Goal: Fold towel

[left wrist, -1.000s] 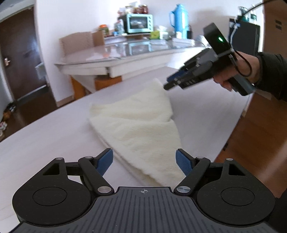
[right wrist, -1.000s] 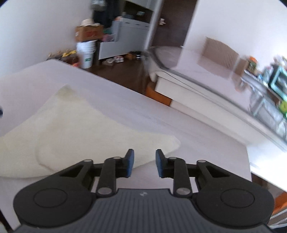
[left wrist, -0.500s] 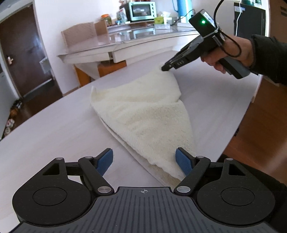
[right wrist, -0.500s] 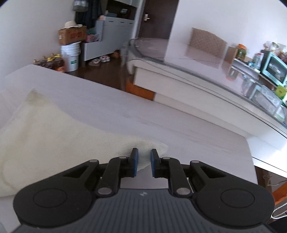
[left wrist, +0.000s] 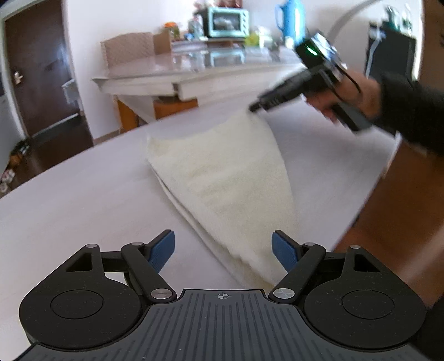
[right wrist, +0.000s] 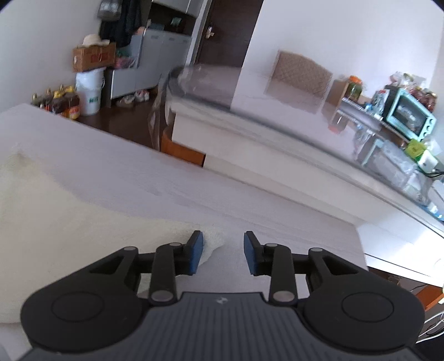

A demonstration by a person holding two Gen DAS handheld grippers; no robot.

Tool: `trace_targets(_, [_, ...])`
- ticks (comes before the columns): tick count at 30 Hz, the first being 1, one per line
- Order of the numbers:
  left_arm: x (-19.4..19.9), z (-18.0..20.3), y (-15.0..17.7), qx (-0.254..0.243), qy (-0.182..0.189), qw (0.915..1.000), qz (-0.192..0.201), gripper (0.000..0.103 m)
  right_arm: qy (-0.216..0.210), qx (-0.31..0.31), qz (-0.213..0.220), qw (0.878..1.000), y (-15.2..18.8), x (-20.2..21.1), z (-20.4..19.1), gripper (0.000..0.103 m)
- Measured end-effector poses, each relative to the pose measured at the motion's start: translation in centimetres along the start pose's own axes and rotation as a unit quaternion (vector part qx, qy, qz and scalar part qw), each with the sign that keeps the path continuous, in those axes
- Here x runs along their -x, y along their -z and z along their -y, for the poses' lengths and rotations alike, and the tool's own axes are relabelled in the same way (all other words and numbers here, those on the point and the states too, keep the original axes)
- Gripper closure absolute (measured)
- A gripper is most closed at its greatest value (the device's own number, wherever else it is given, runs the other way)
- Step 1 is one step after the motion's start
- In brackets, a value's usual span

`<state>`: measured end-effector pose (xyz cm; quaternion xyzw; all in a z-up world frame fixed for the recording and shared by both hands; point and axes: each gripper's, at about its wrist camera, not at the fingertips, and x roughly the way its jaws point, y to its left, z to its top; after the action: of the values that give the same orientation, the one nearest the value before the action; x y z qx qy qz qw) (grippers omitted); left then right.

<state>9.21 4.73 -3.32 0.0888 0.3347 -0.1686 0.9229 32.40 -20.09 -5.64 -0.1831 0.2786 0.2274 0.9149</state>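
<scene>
**On the pale table: towel corner released**

On the pale table (left wrist: 83, 194), seen from the left wrist, the cream towel (left wrist: 222, 177) lies folded into a long wedge. Its near end lies by the right pad of the left gripper (left wrist: 223, 247), whose jaws stand wide apart, gripping nothing, as a second ago. At the towel's far corner sits the tip of the right gripper (left wrist: 254, 107), held in a dark-sleeved hand (left wrist: 341, 97) and lower than a second ago. A teal toaster oven (left wrist: 227, 18) and a blue jug (left wrist: 288, 14) stand behind.

From the right wrist, the right gripper (right wrist: 223, 250) has just been opening; its jaws, nearly together half a second ago, now stand apart. The towel (right wrist: 55, 222) corner lies beside the left pad, not clamped. The cardboard box (right wrist: 94, 58) bears red print, too blurred to read.
</scene>
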Motion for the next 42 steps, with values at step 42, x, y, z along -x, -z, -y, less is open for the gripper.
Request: trace_targets(42, [-3.0,-6.8,-2.7,-0.014,-0.133,0.9905,0.028,0.011,-0.221,0.268,0.064,0.936,8.0,18.3,-25.0,0.065])
